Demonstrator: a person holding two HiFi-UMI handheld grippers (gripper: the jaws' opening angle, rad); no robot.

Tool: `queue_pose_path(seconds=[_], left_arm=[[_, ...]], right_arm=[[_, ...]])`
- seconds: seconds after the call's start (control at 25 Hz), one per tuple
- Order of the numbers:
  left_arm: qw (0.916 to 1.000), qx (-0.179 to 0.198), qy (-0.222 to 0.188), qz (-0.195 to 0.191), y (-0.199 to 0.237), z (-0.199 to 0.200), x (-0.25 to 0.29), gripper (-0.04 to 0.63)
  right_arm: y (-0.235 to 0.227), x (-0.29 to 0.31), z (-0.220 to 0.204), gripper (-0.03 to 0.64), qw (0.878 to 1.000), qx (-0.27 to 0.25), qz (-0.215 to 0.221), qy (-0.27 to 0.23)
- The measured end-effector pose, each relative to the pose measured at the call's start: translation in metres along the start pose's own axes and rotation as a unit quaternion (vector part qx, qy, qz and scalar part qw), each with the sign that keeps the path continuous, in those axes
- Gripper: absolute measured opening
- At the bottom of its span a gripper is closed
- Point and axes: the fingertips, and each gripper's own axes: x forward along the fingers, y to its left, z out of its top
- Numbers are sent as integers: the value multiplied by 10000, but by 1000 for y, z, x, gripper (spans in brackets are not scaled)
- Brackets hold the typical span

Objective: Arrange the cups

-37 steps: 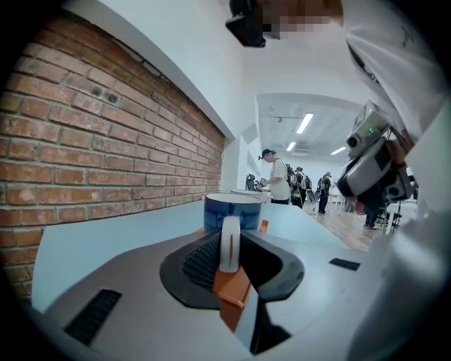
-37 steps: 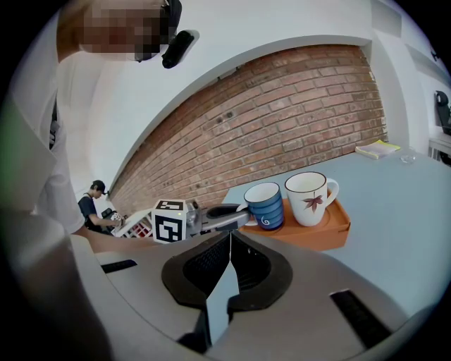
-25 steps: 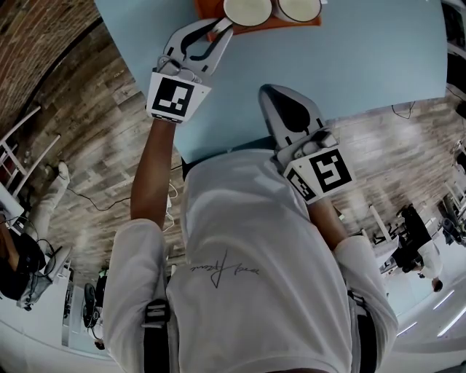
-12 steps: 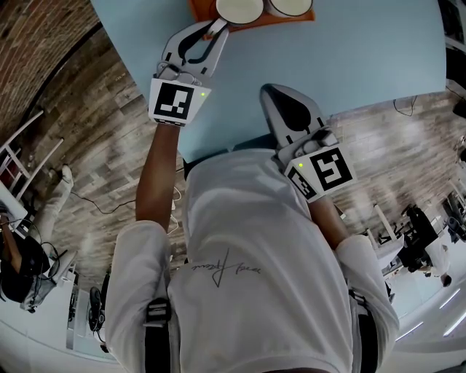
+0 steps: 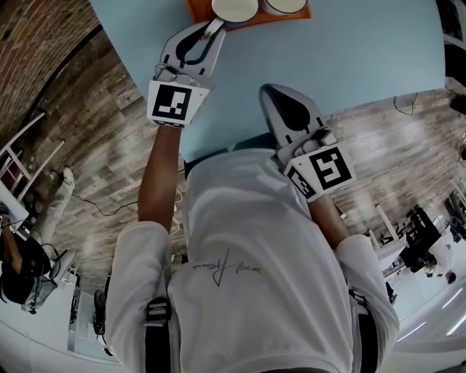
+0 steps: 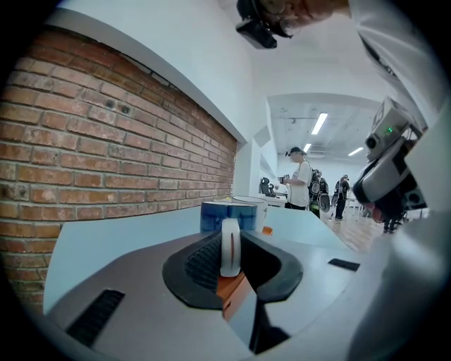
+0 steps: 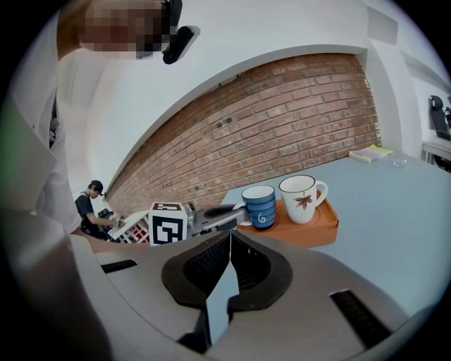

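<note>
A blue striped cup (image 7: pixel 259 206) and a white cup with a leaf print (image 7: pixel 301 197) stand side by side on an orange tray (image 7: pixel 313 229) on the light blue table (image 5: pixel 349 58). In the head view the blue cup (image 5: pixel 234 7) and the tray (image 5: pixel 200 11) sit at the top edge. My left gripper (image 5: pixel 217 28) reaches the tray's near left side. It is shut on the blue cup's white handle (image 6: pixel 230 247), which stands upright between its pads. My right gripper (image 5: pixel 268 91) hovers shut and empty over the table's near edge, well short of the tray.
A brick wall (image 7: pixel 296 120) runs along the table's far side. A yellowish book (image 7: pixel 371 153) lies at the table's far end. The table's near edge (image 5: pixel 218 149) is against the person's body. People (image 6: pixel 301 180) stand in the room beyond, and the floor is wood.
The tray and cups sit slightly higher in the head view. The left gripper stays on the blue cup's handle; the right gripper has not moved.
</note>
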Motion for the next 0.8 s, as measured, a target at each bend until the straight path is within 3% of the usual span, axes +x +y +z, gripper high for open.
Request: queue_pose_path(seconds=[0.4,0.8], left_arm=[[9997,-142,-75,169,0,8,0,57],[9967,-318,-238,707,-2,16,-3,57]], right_arm=[[-2,-7,4,20,10000,-24,-6,-48],[-1,-15,1,20,9997,-150,149,-95]])
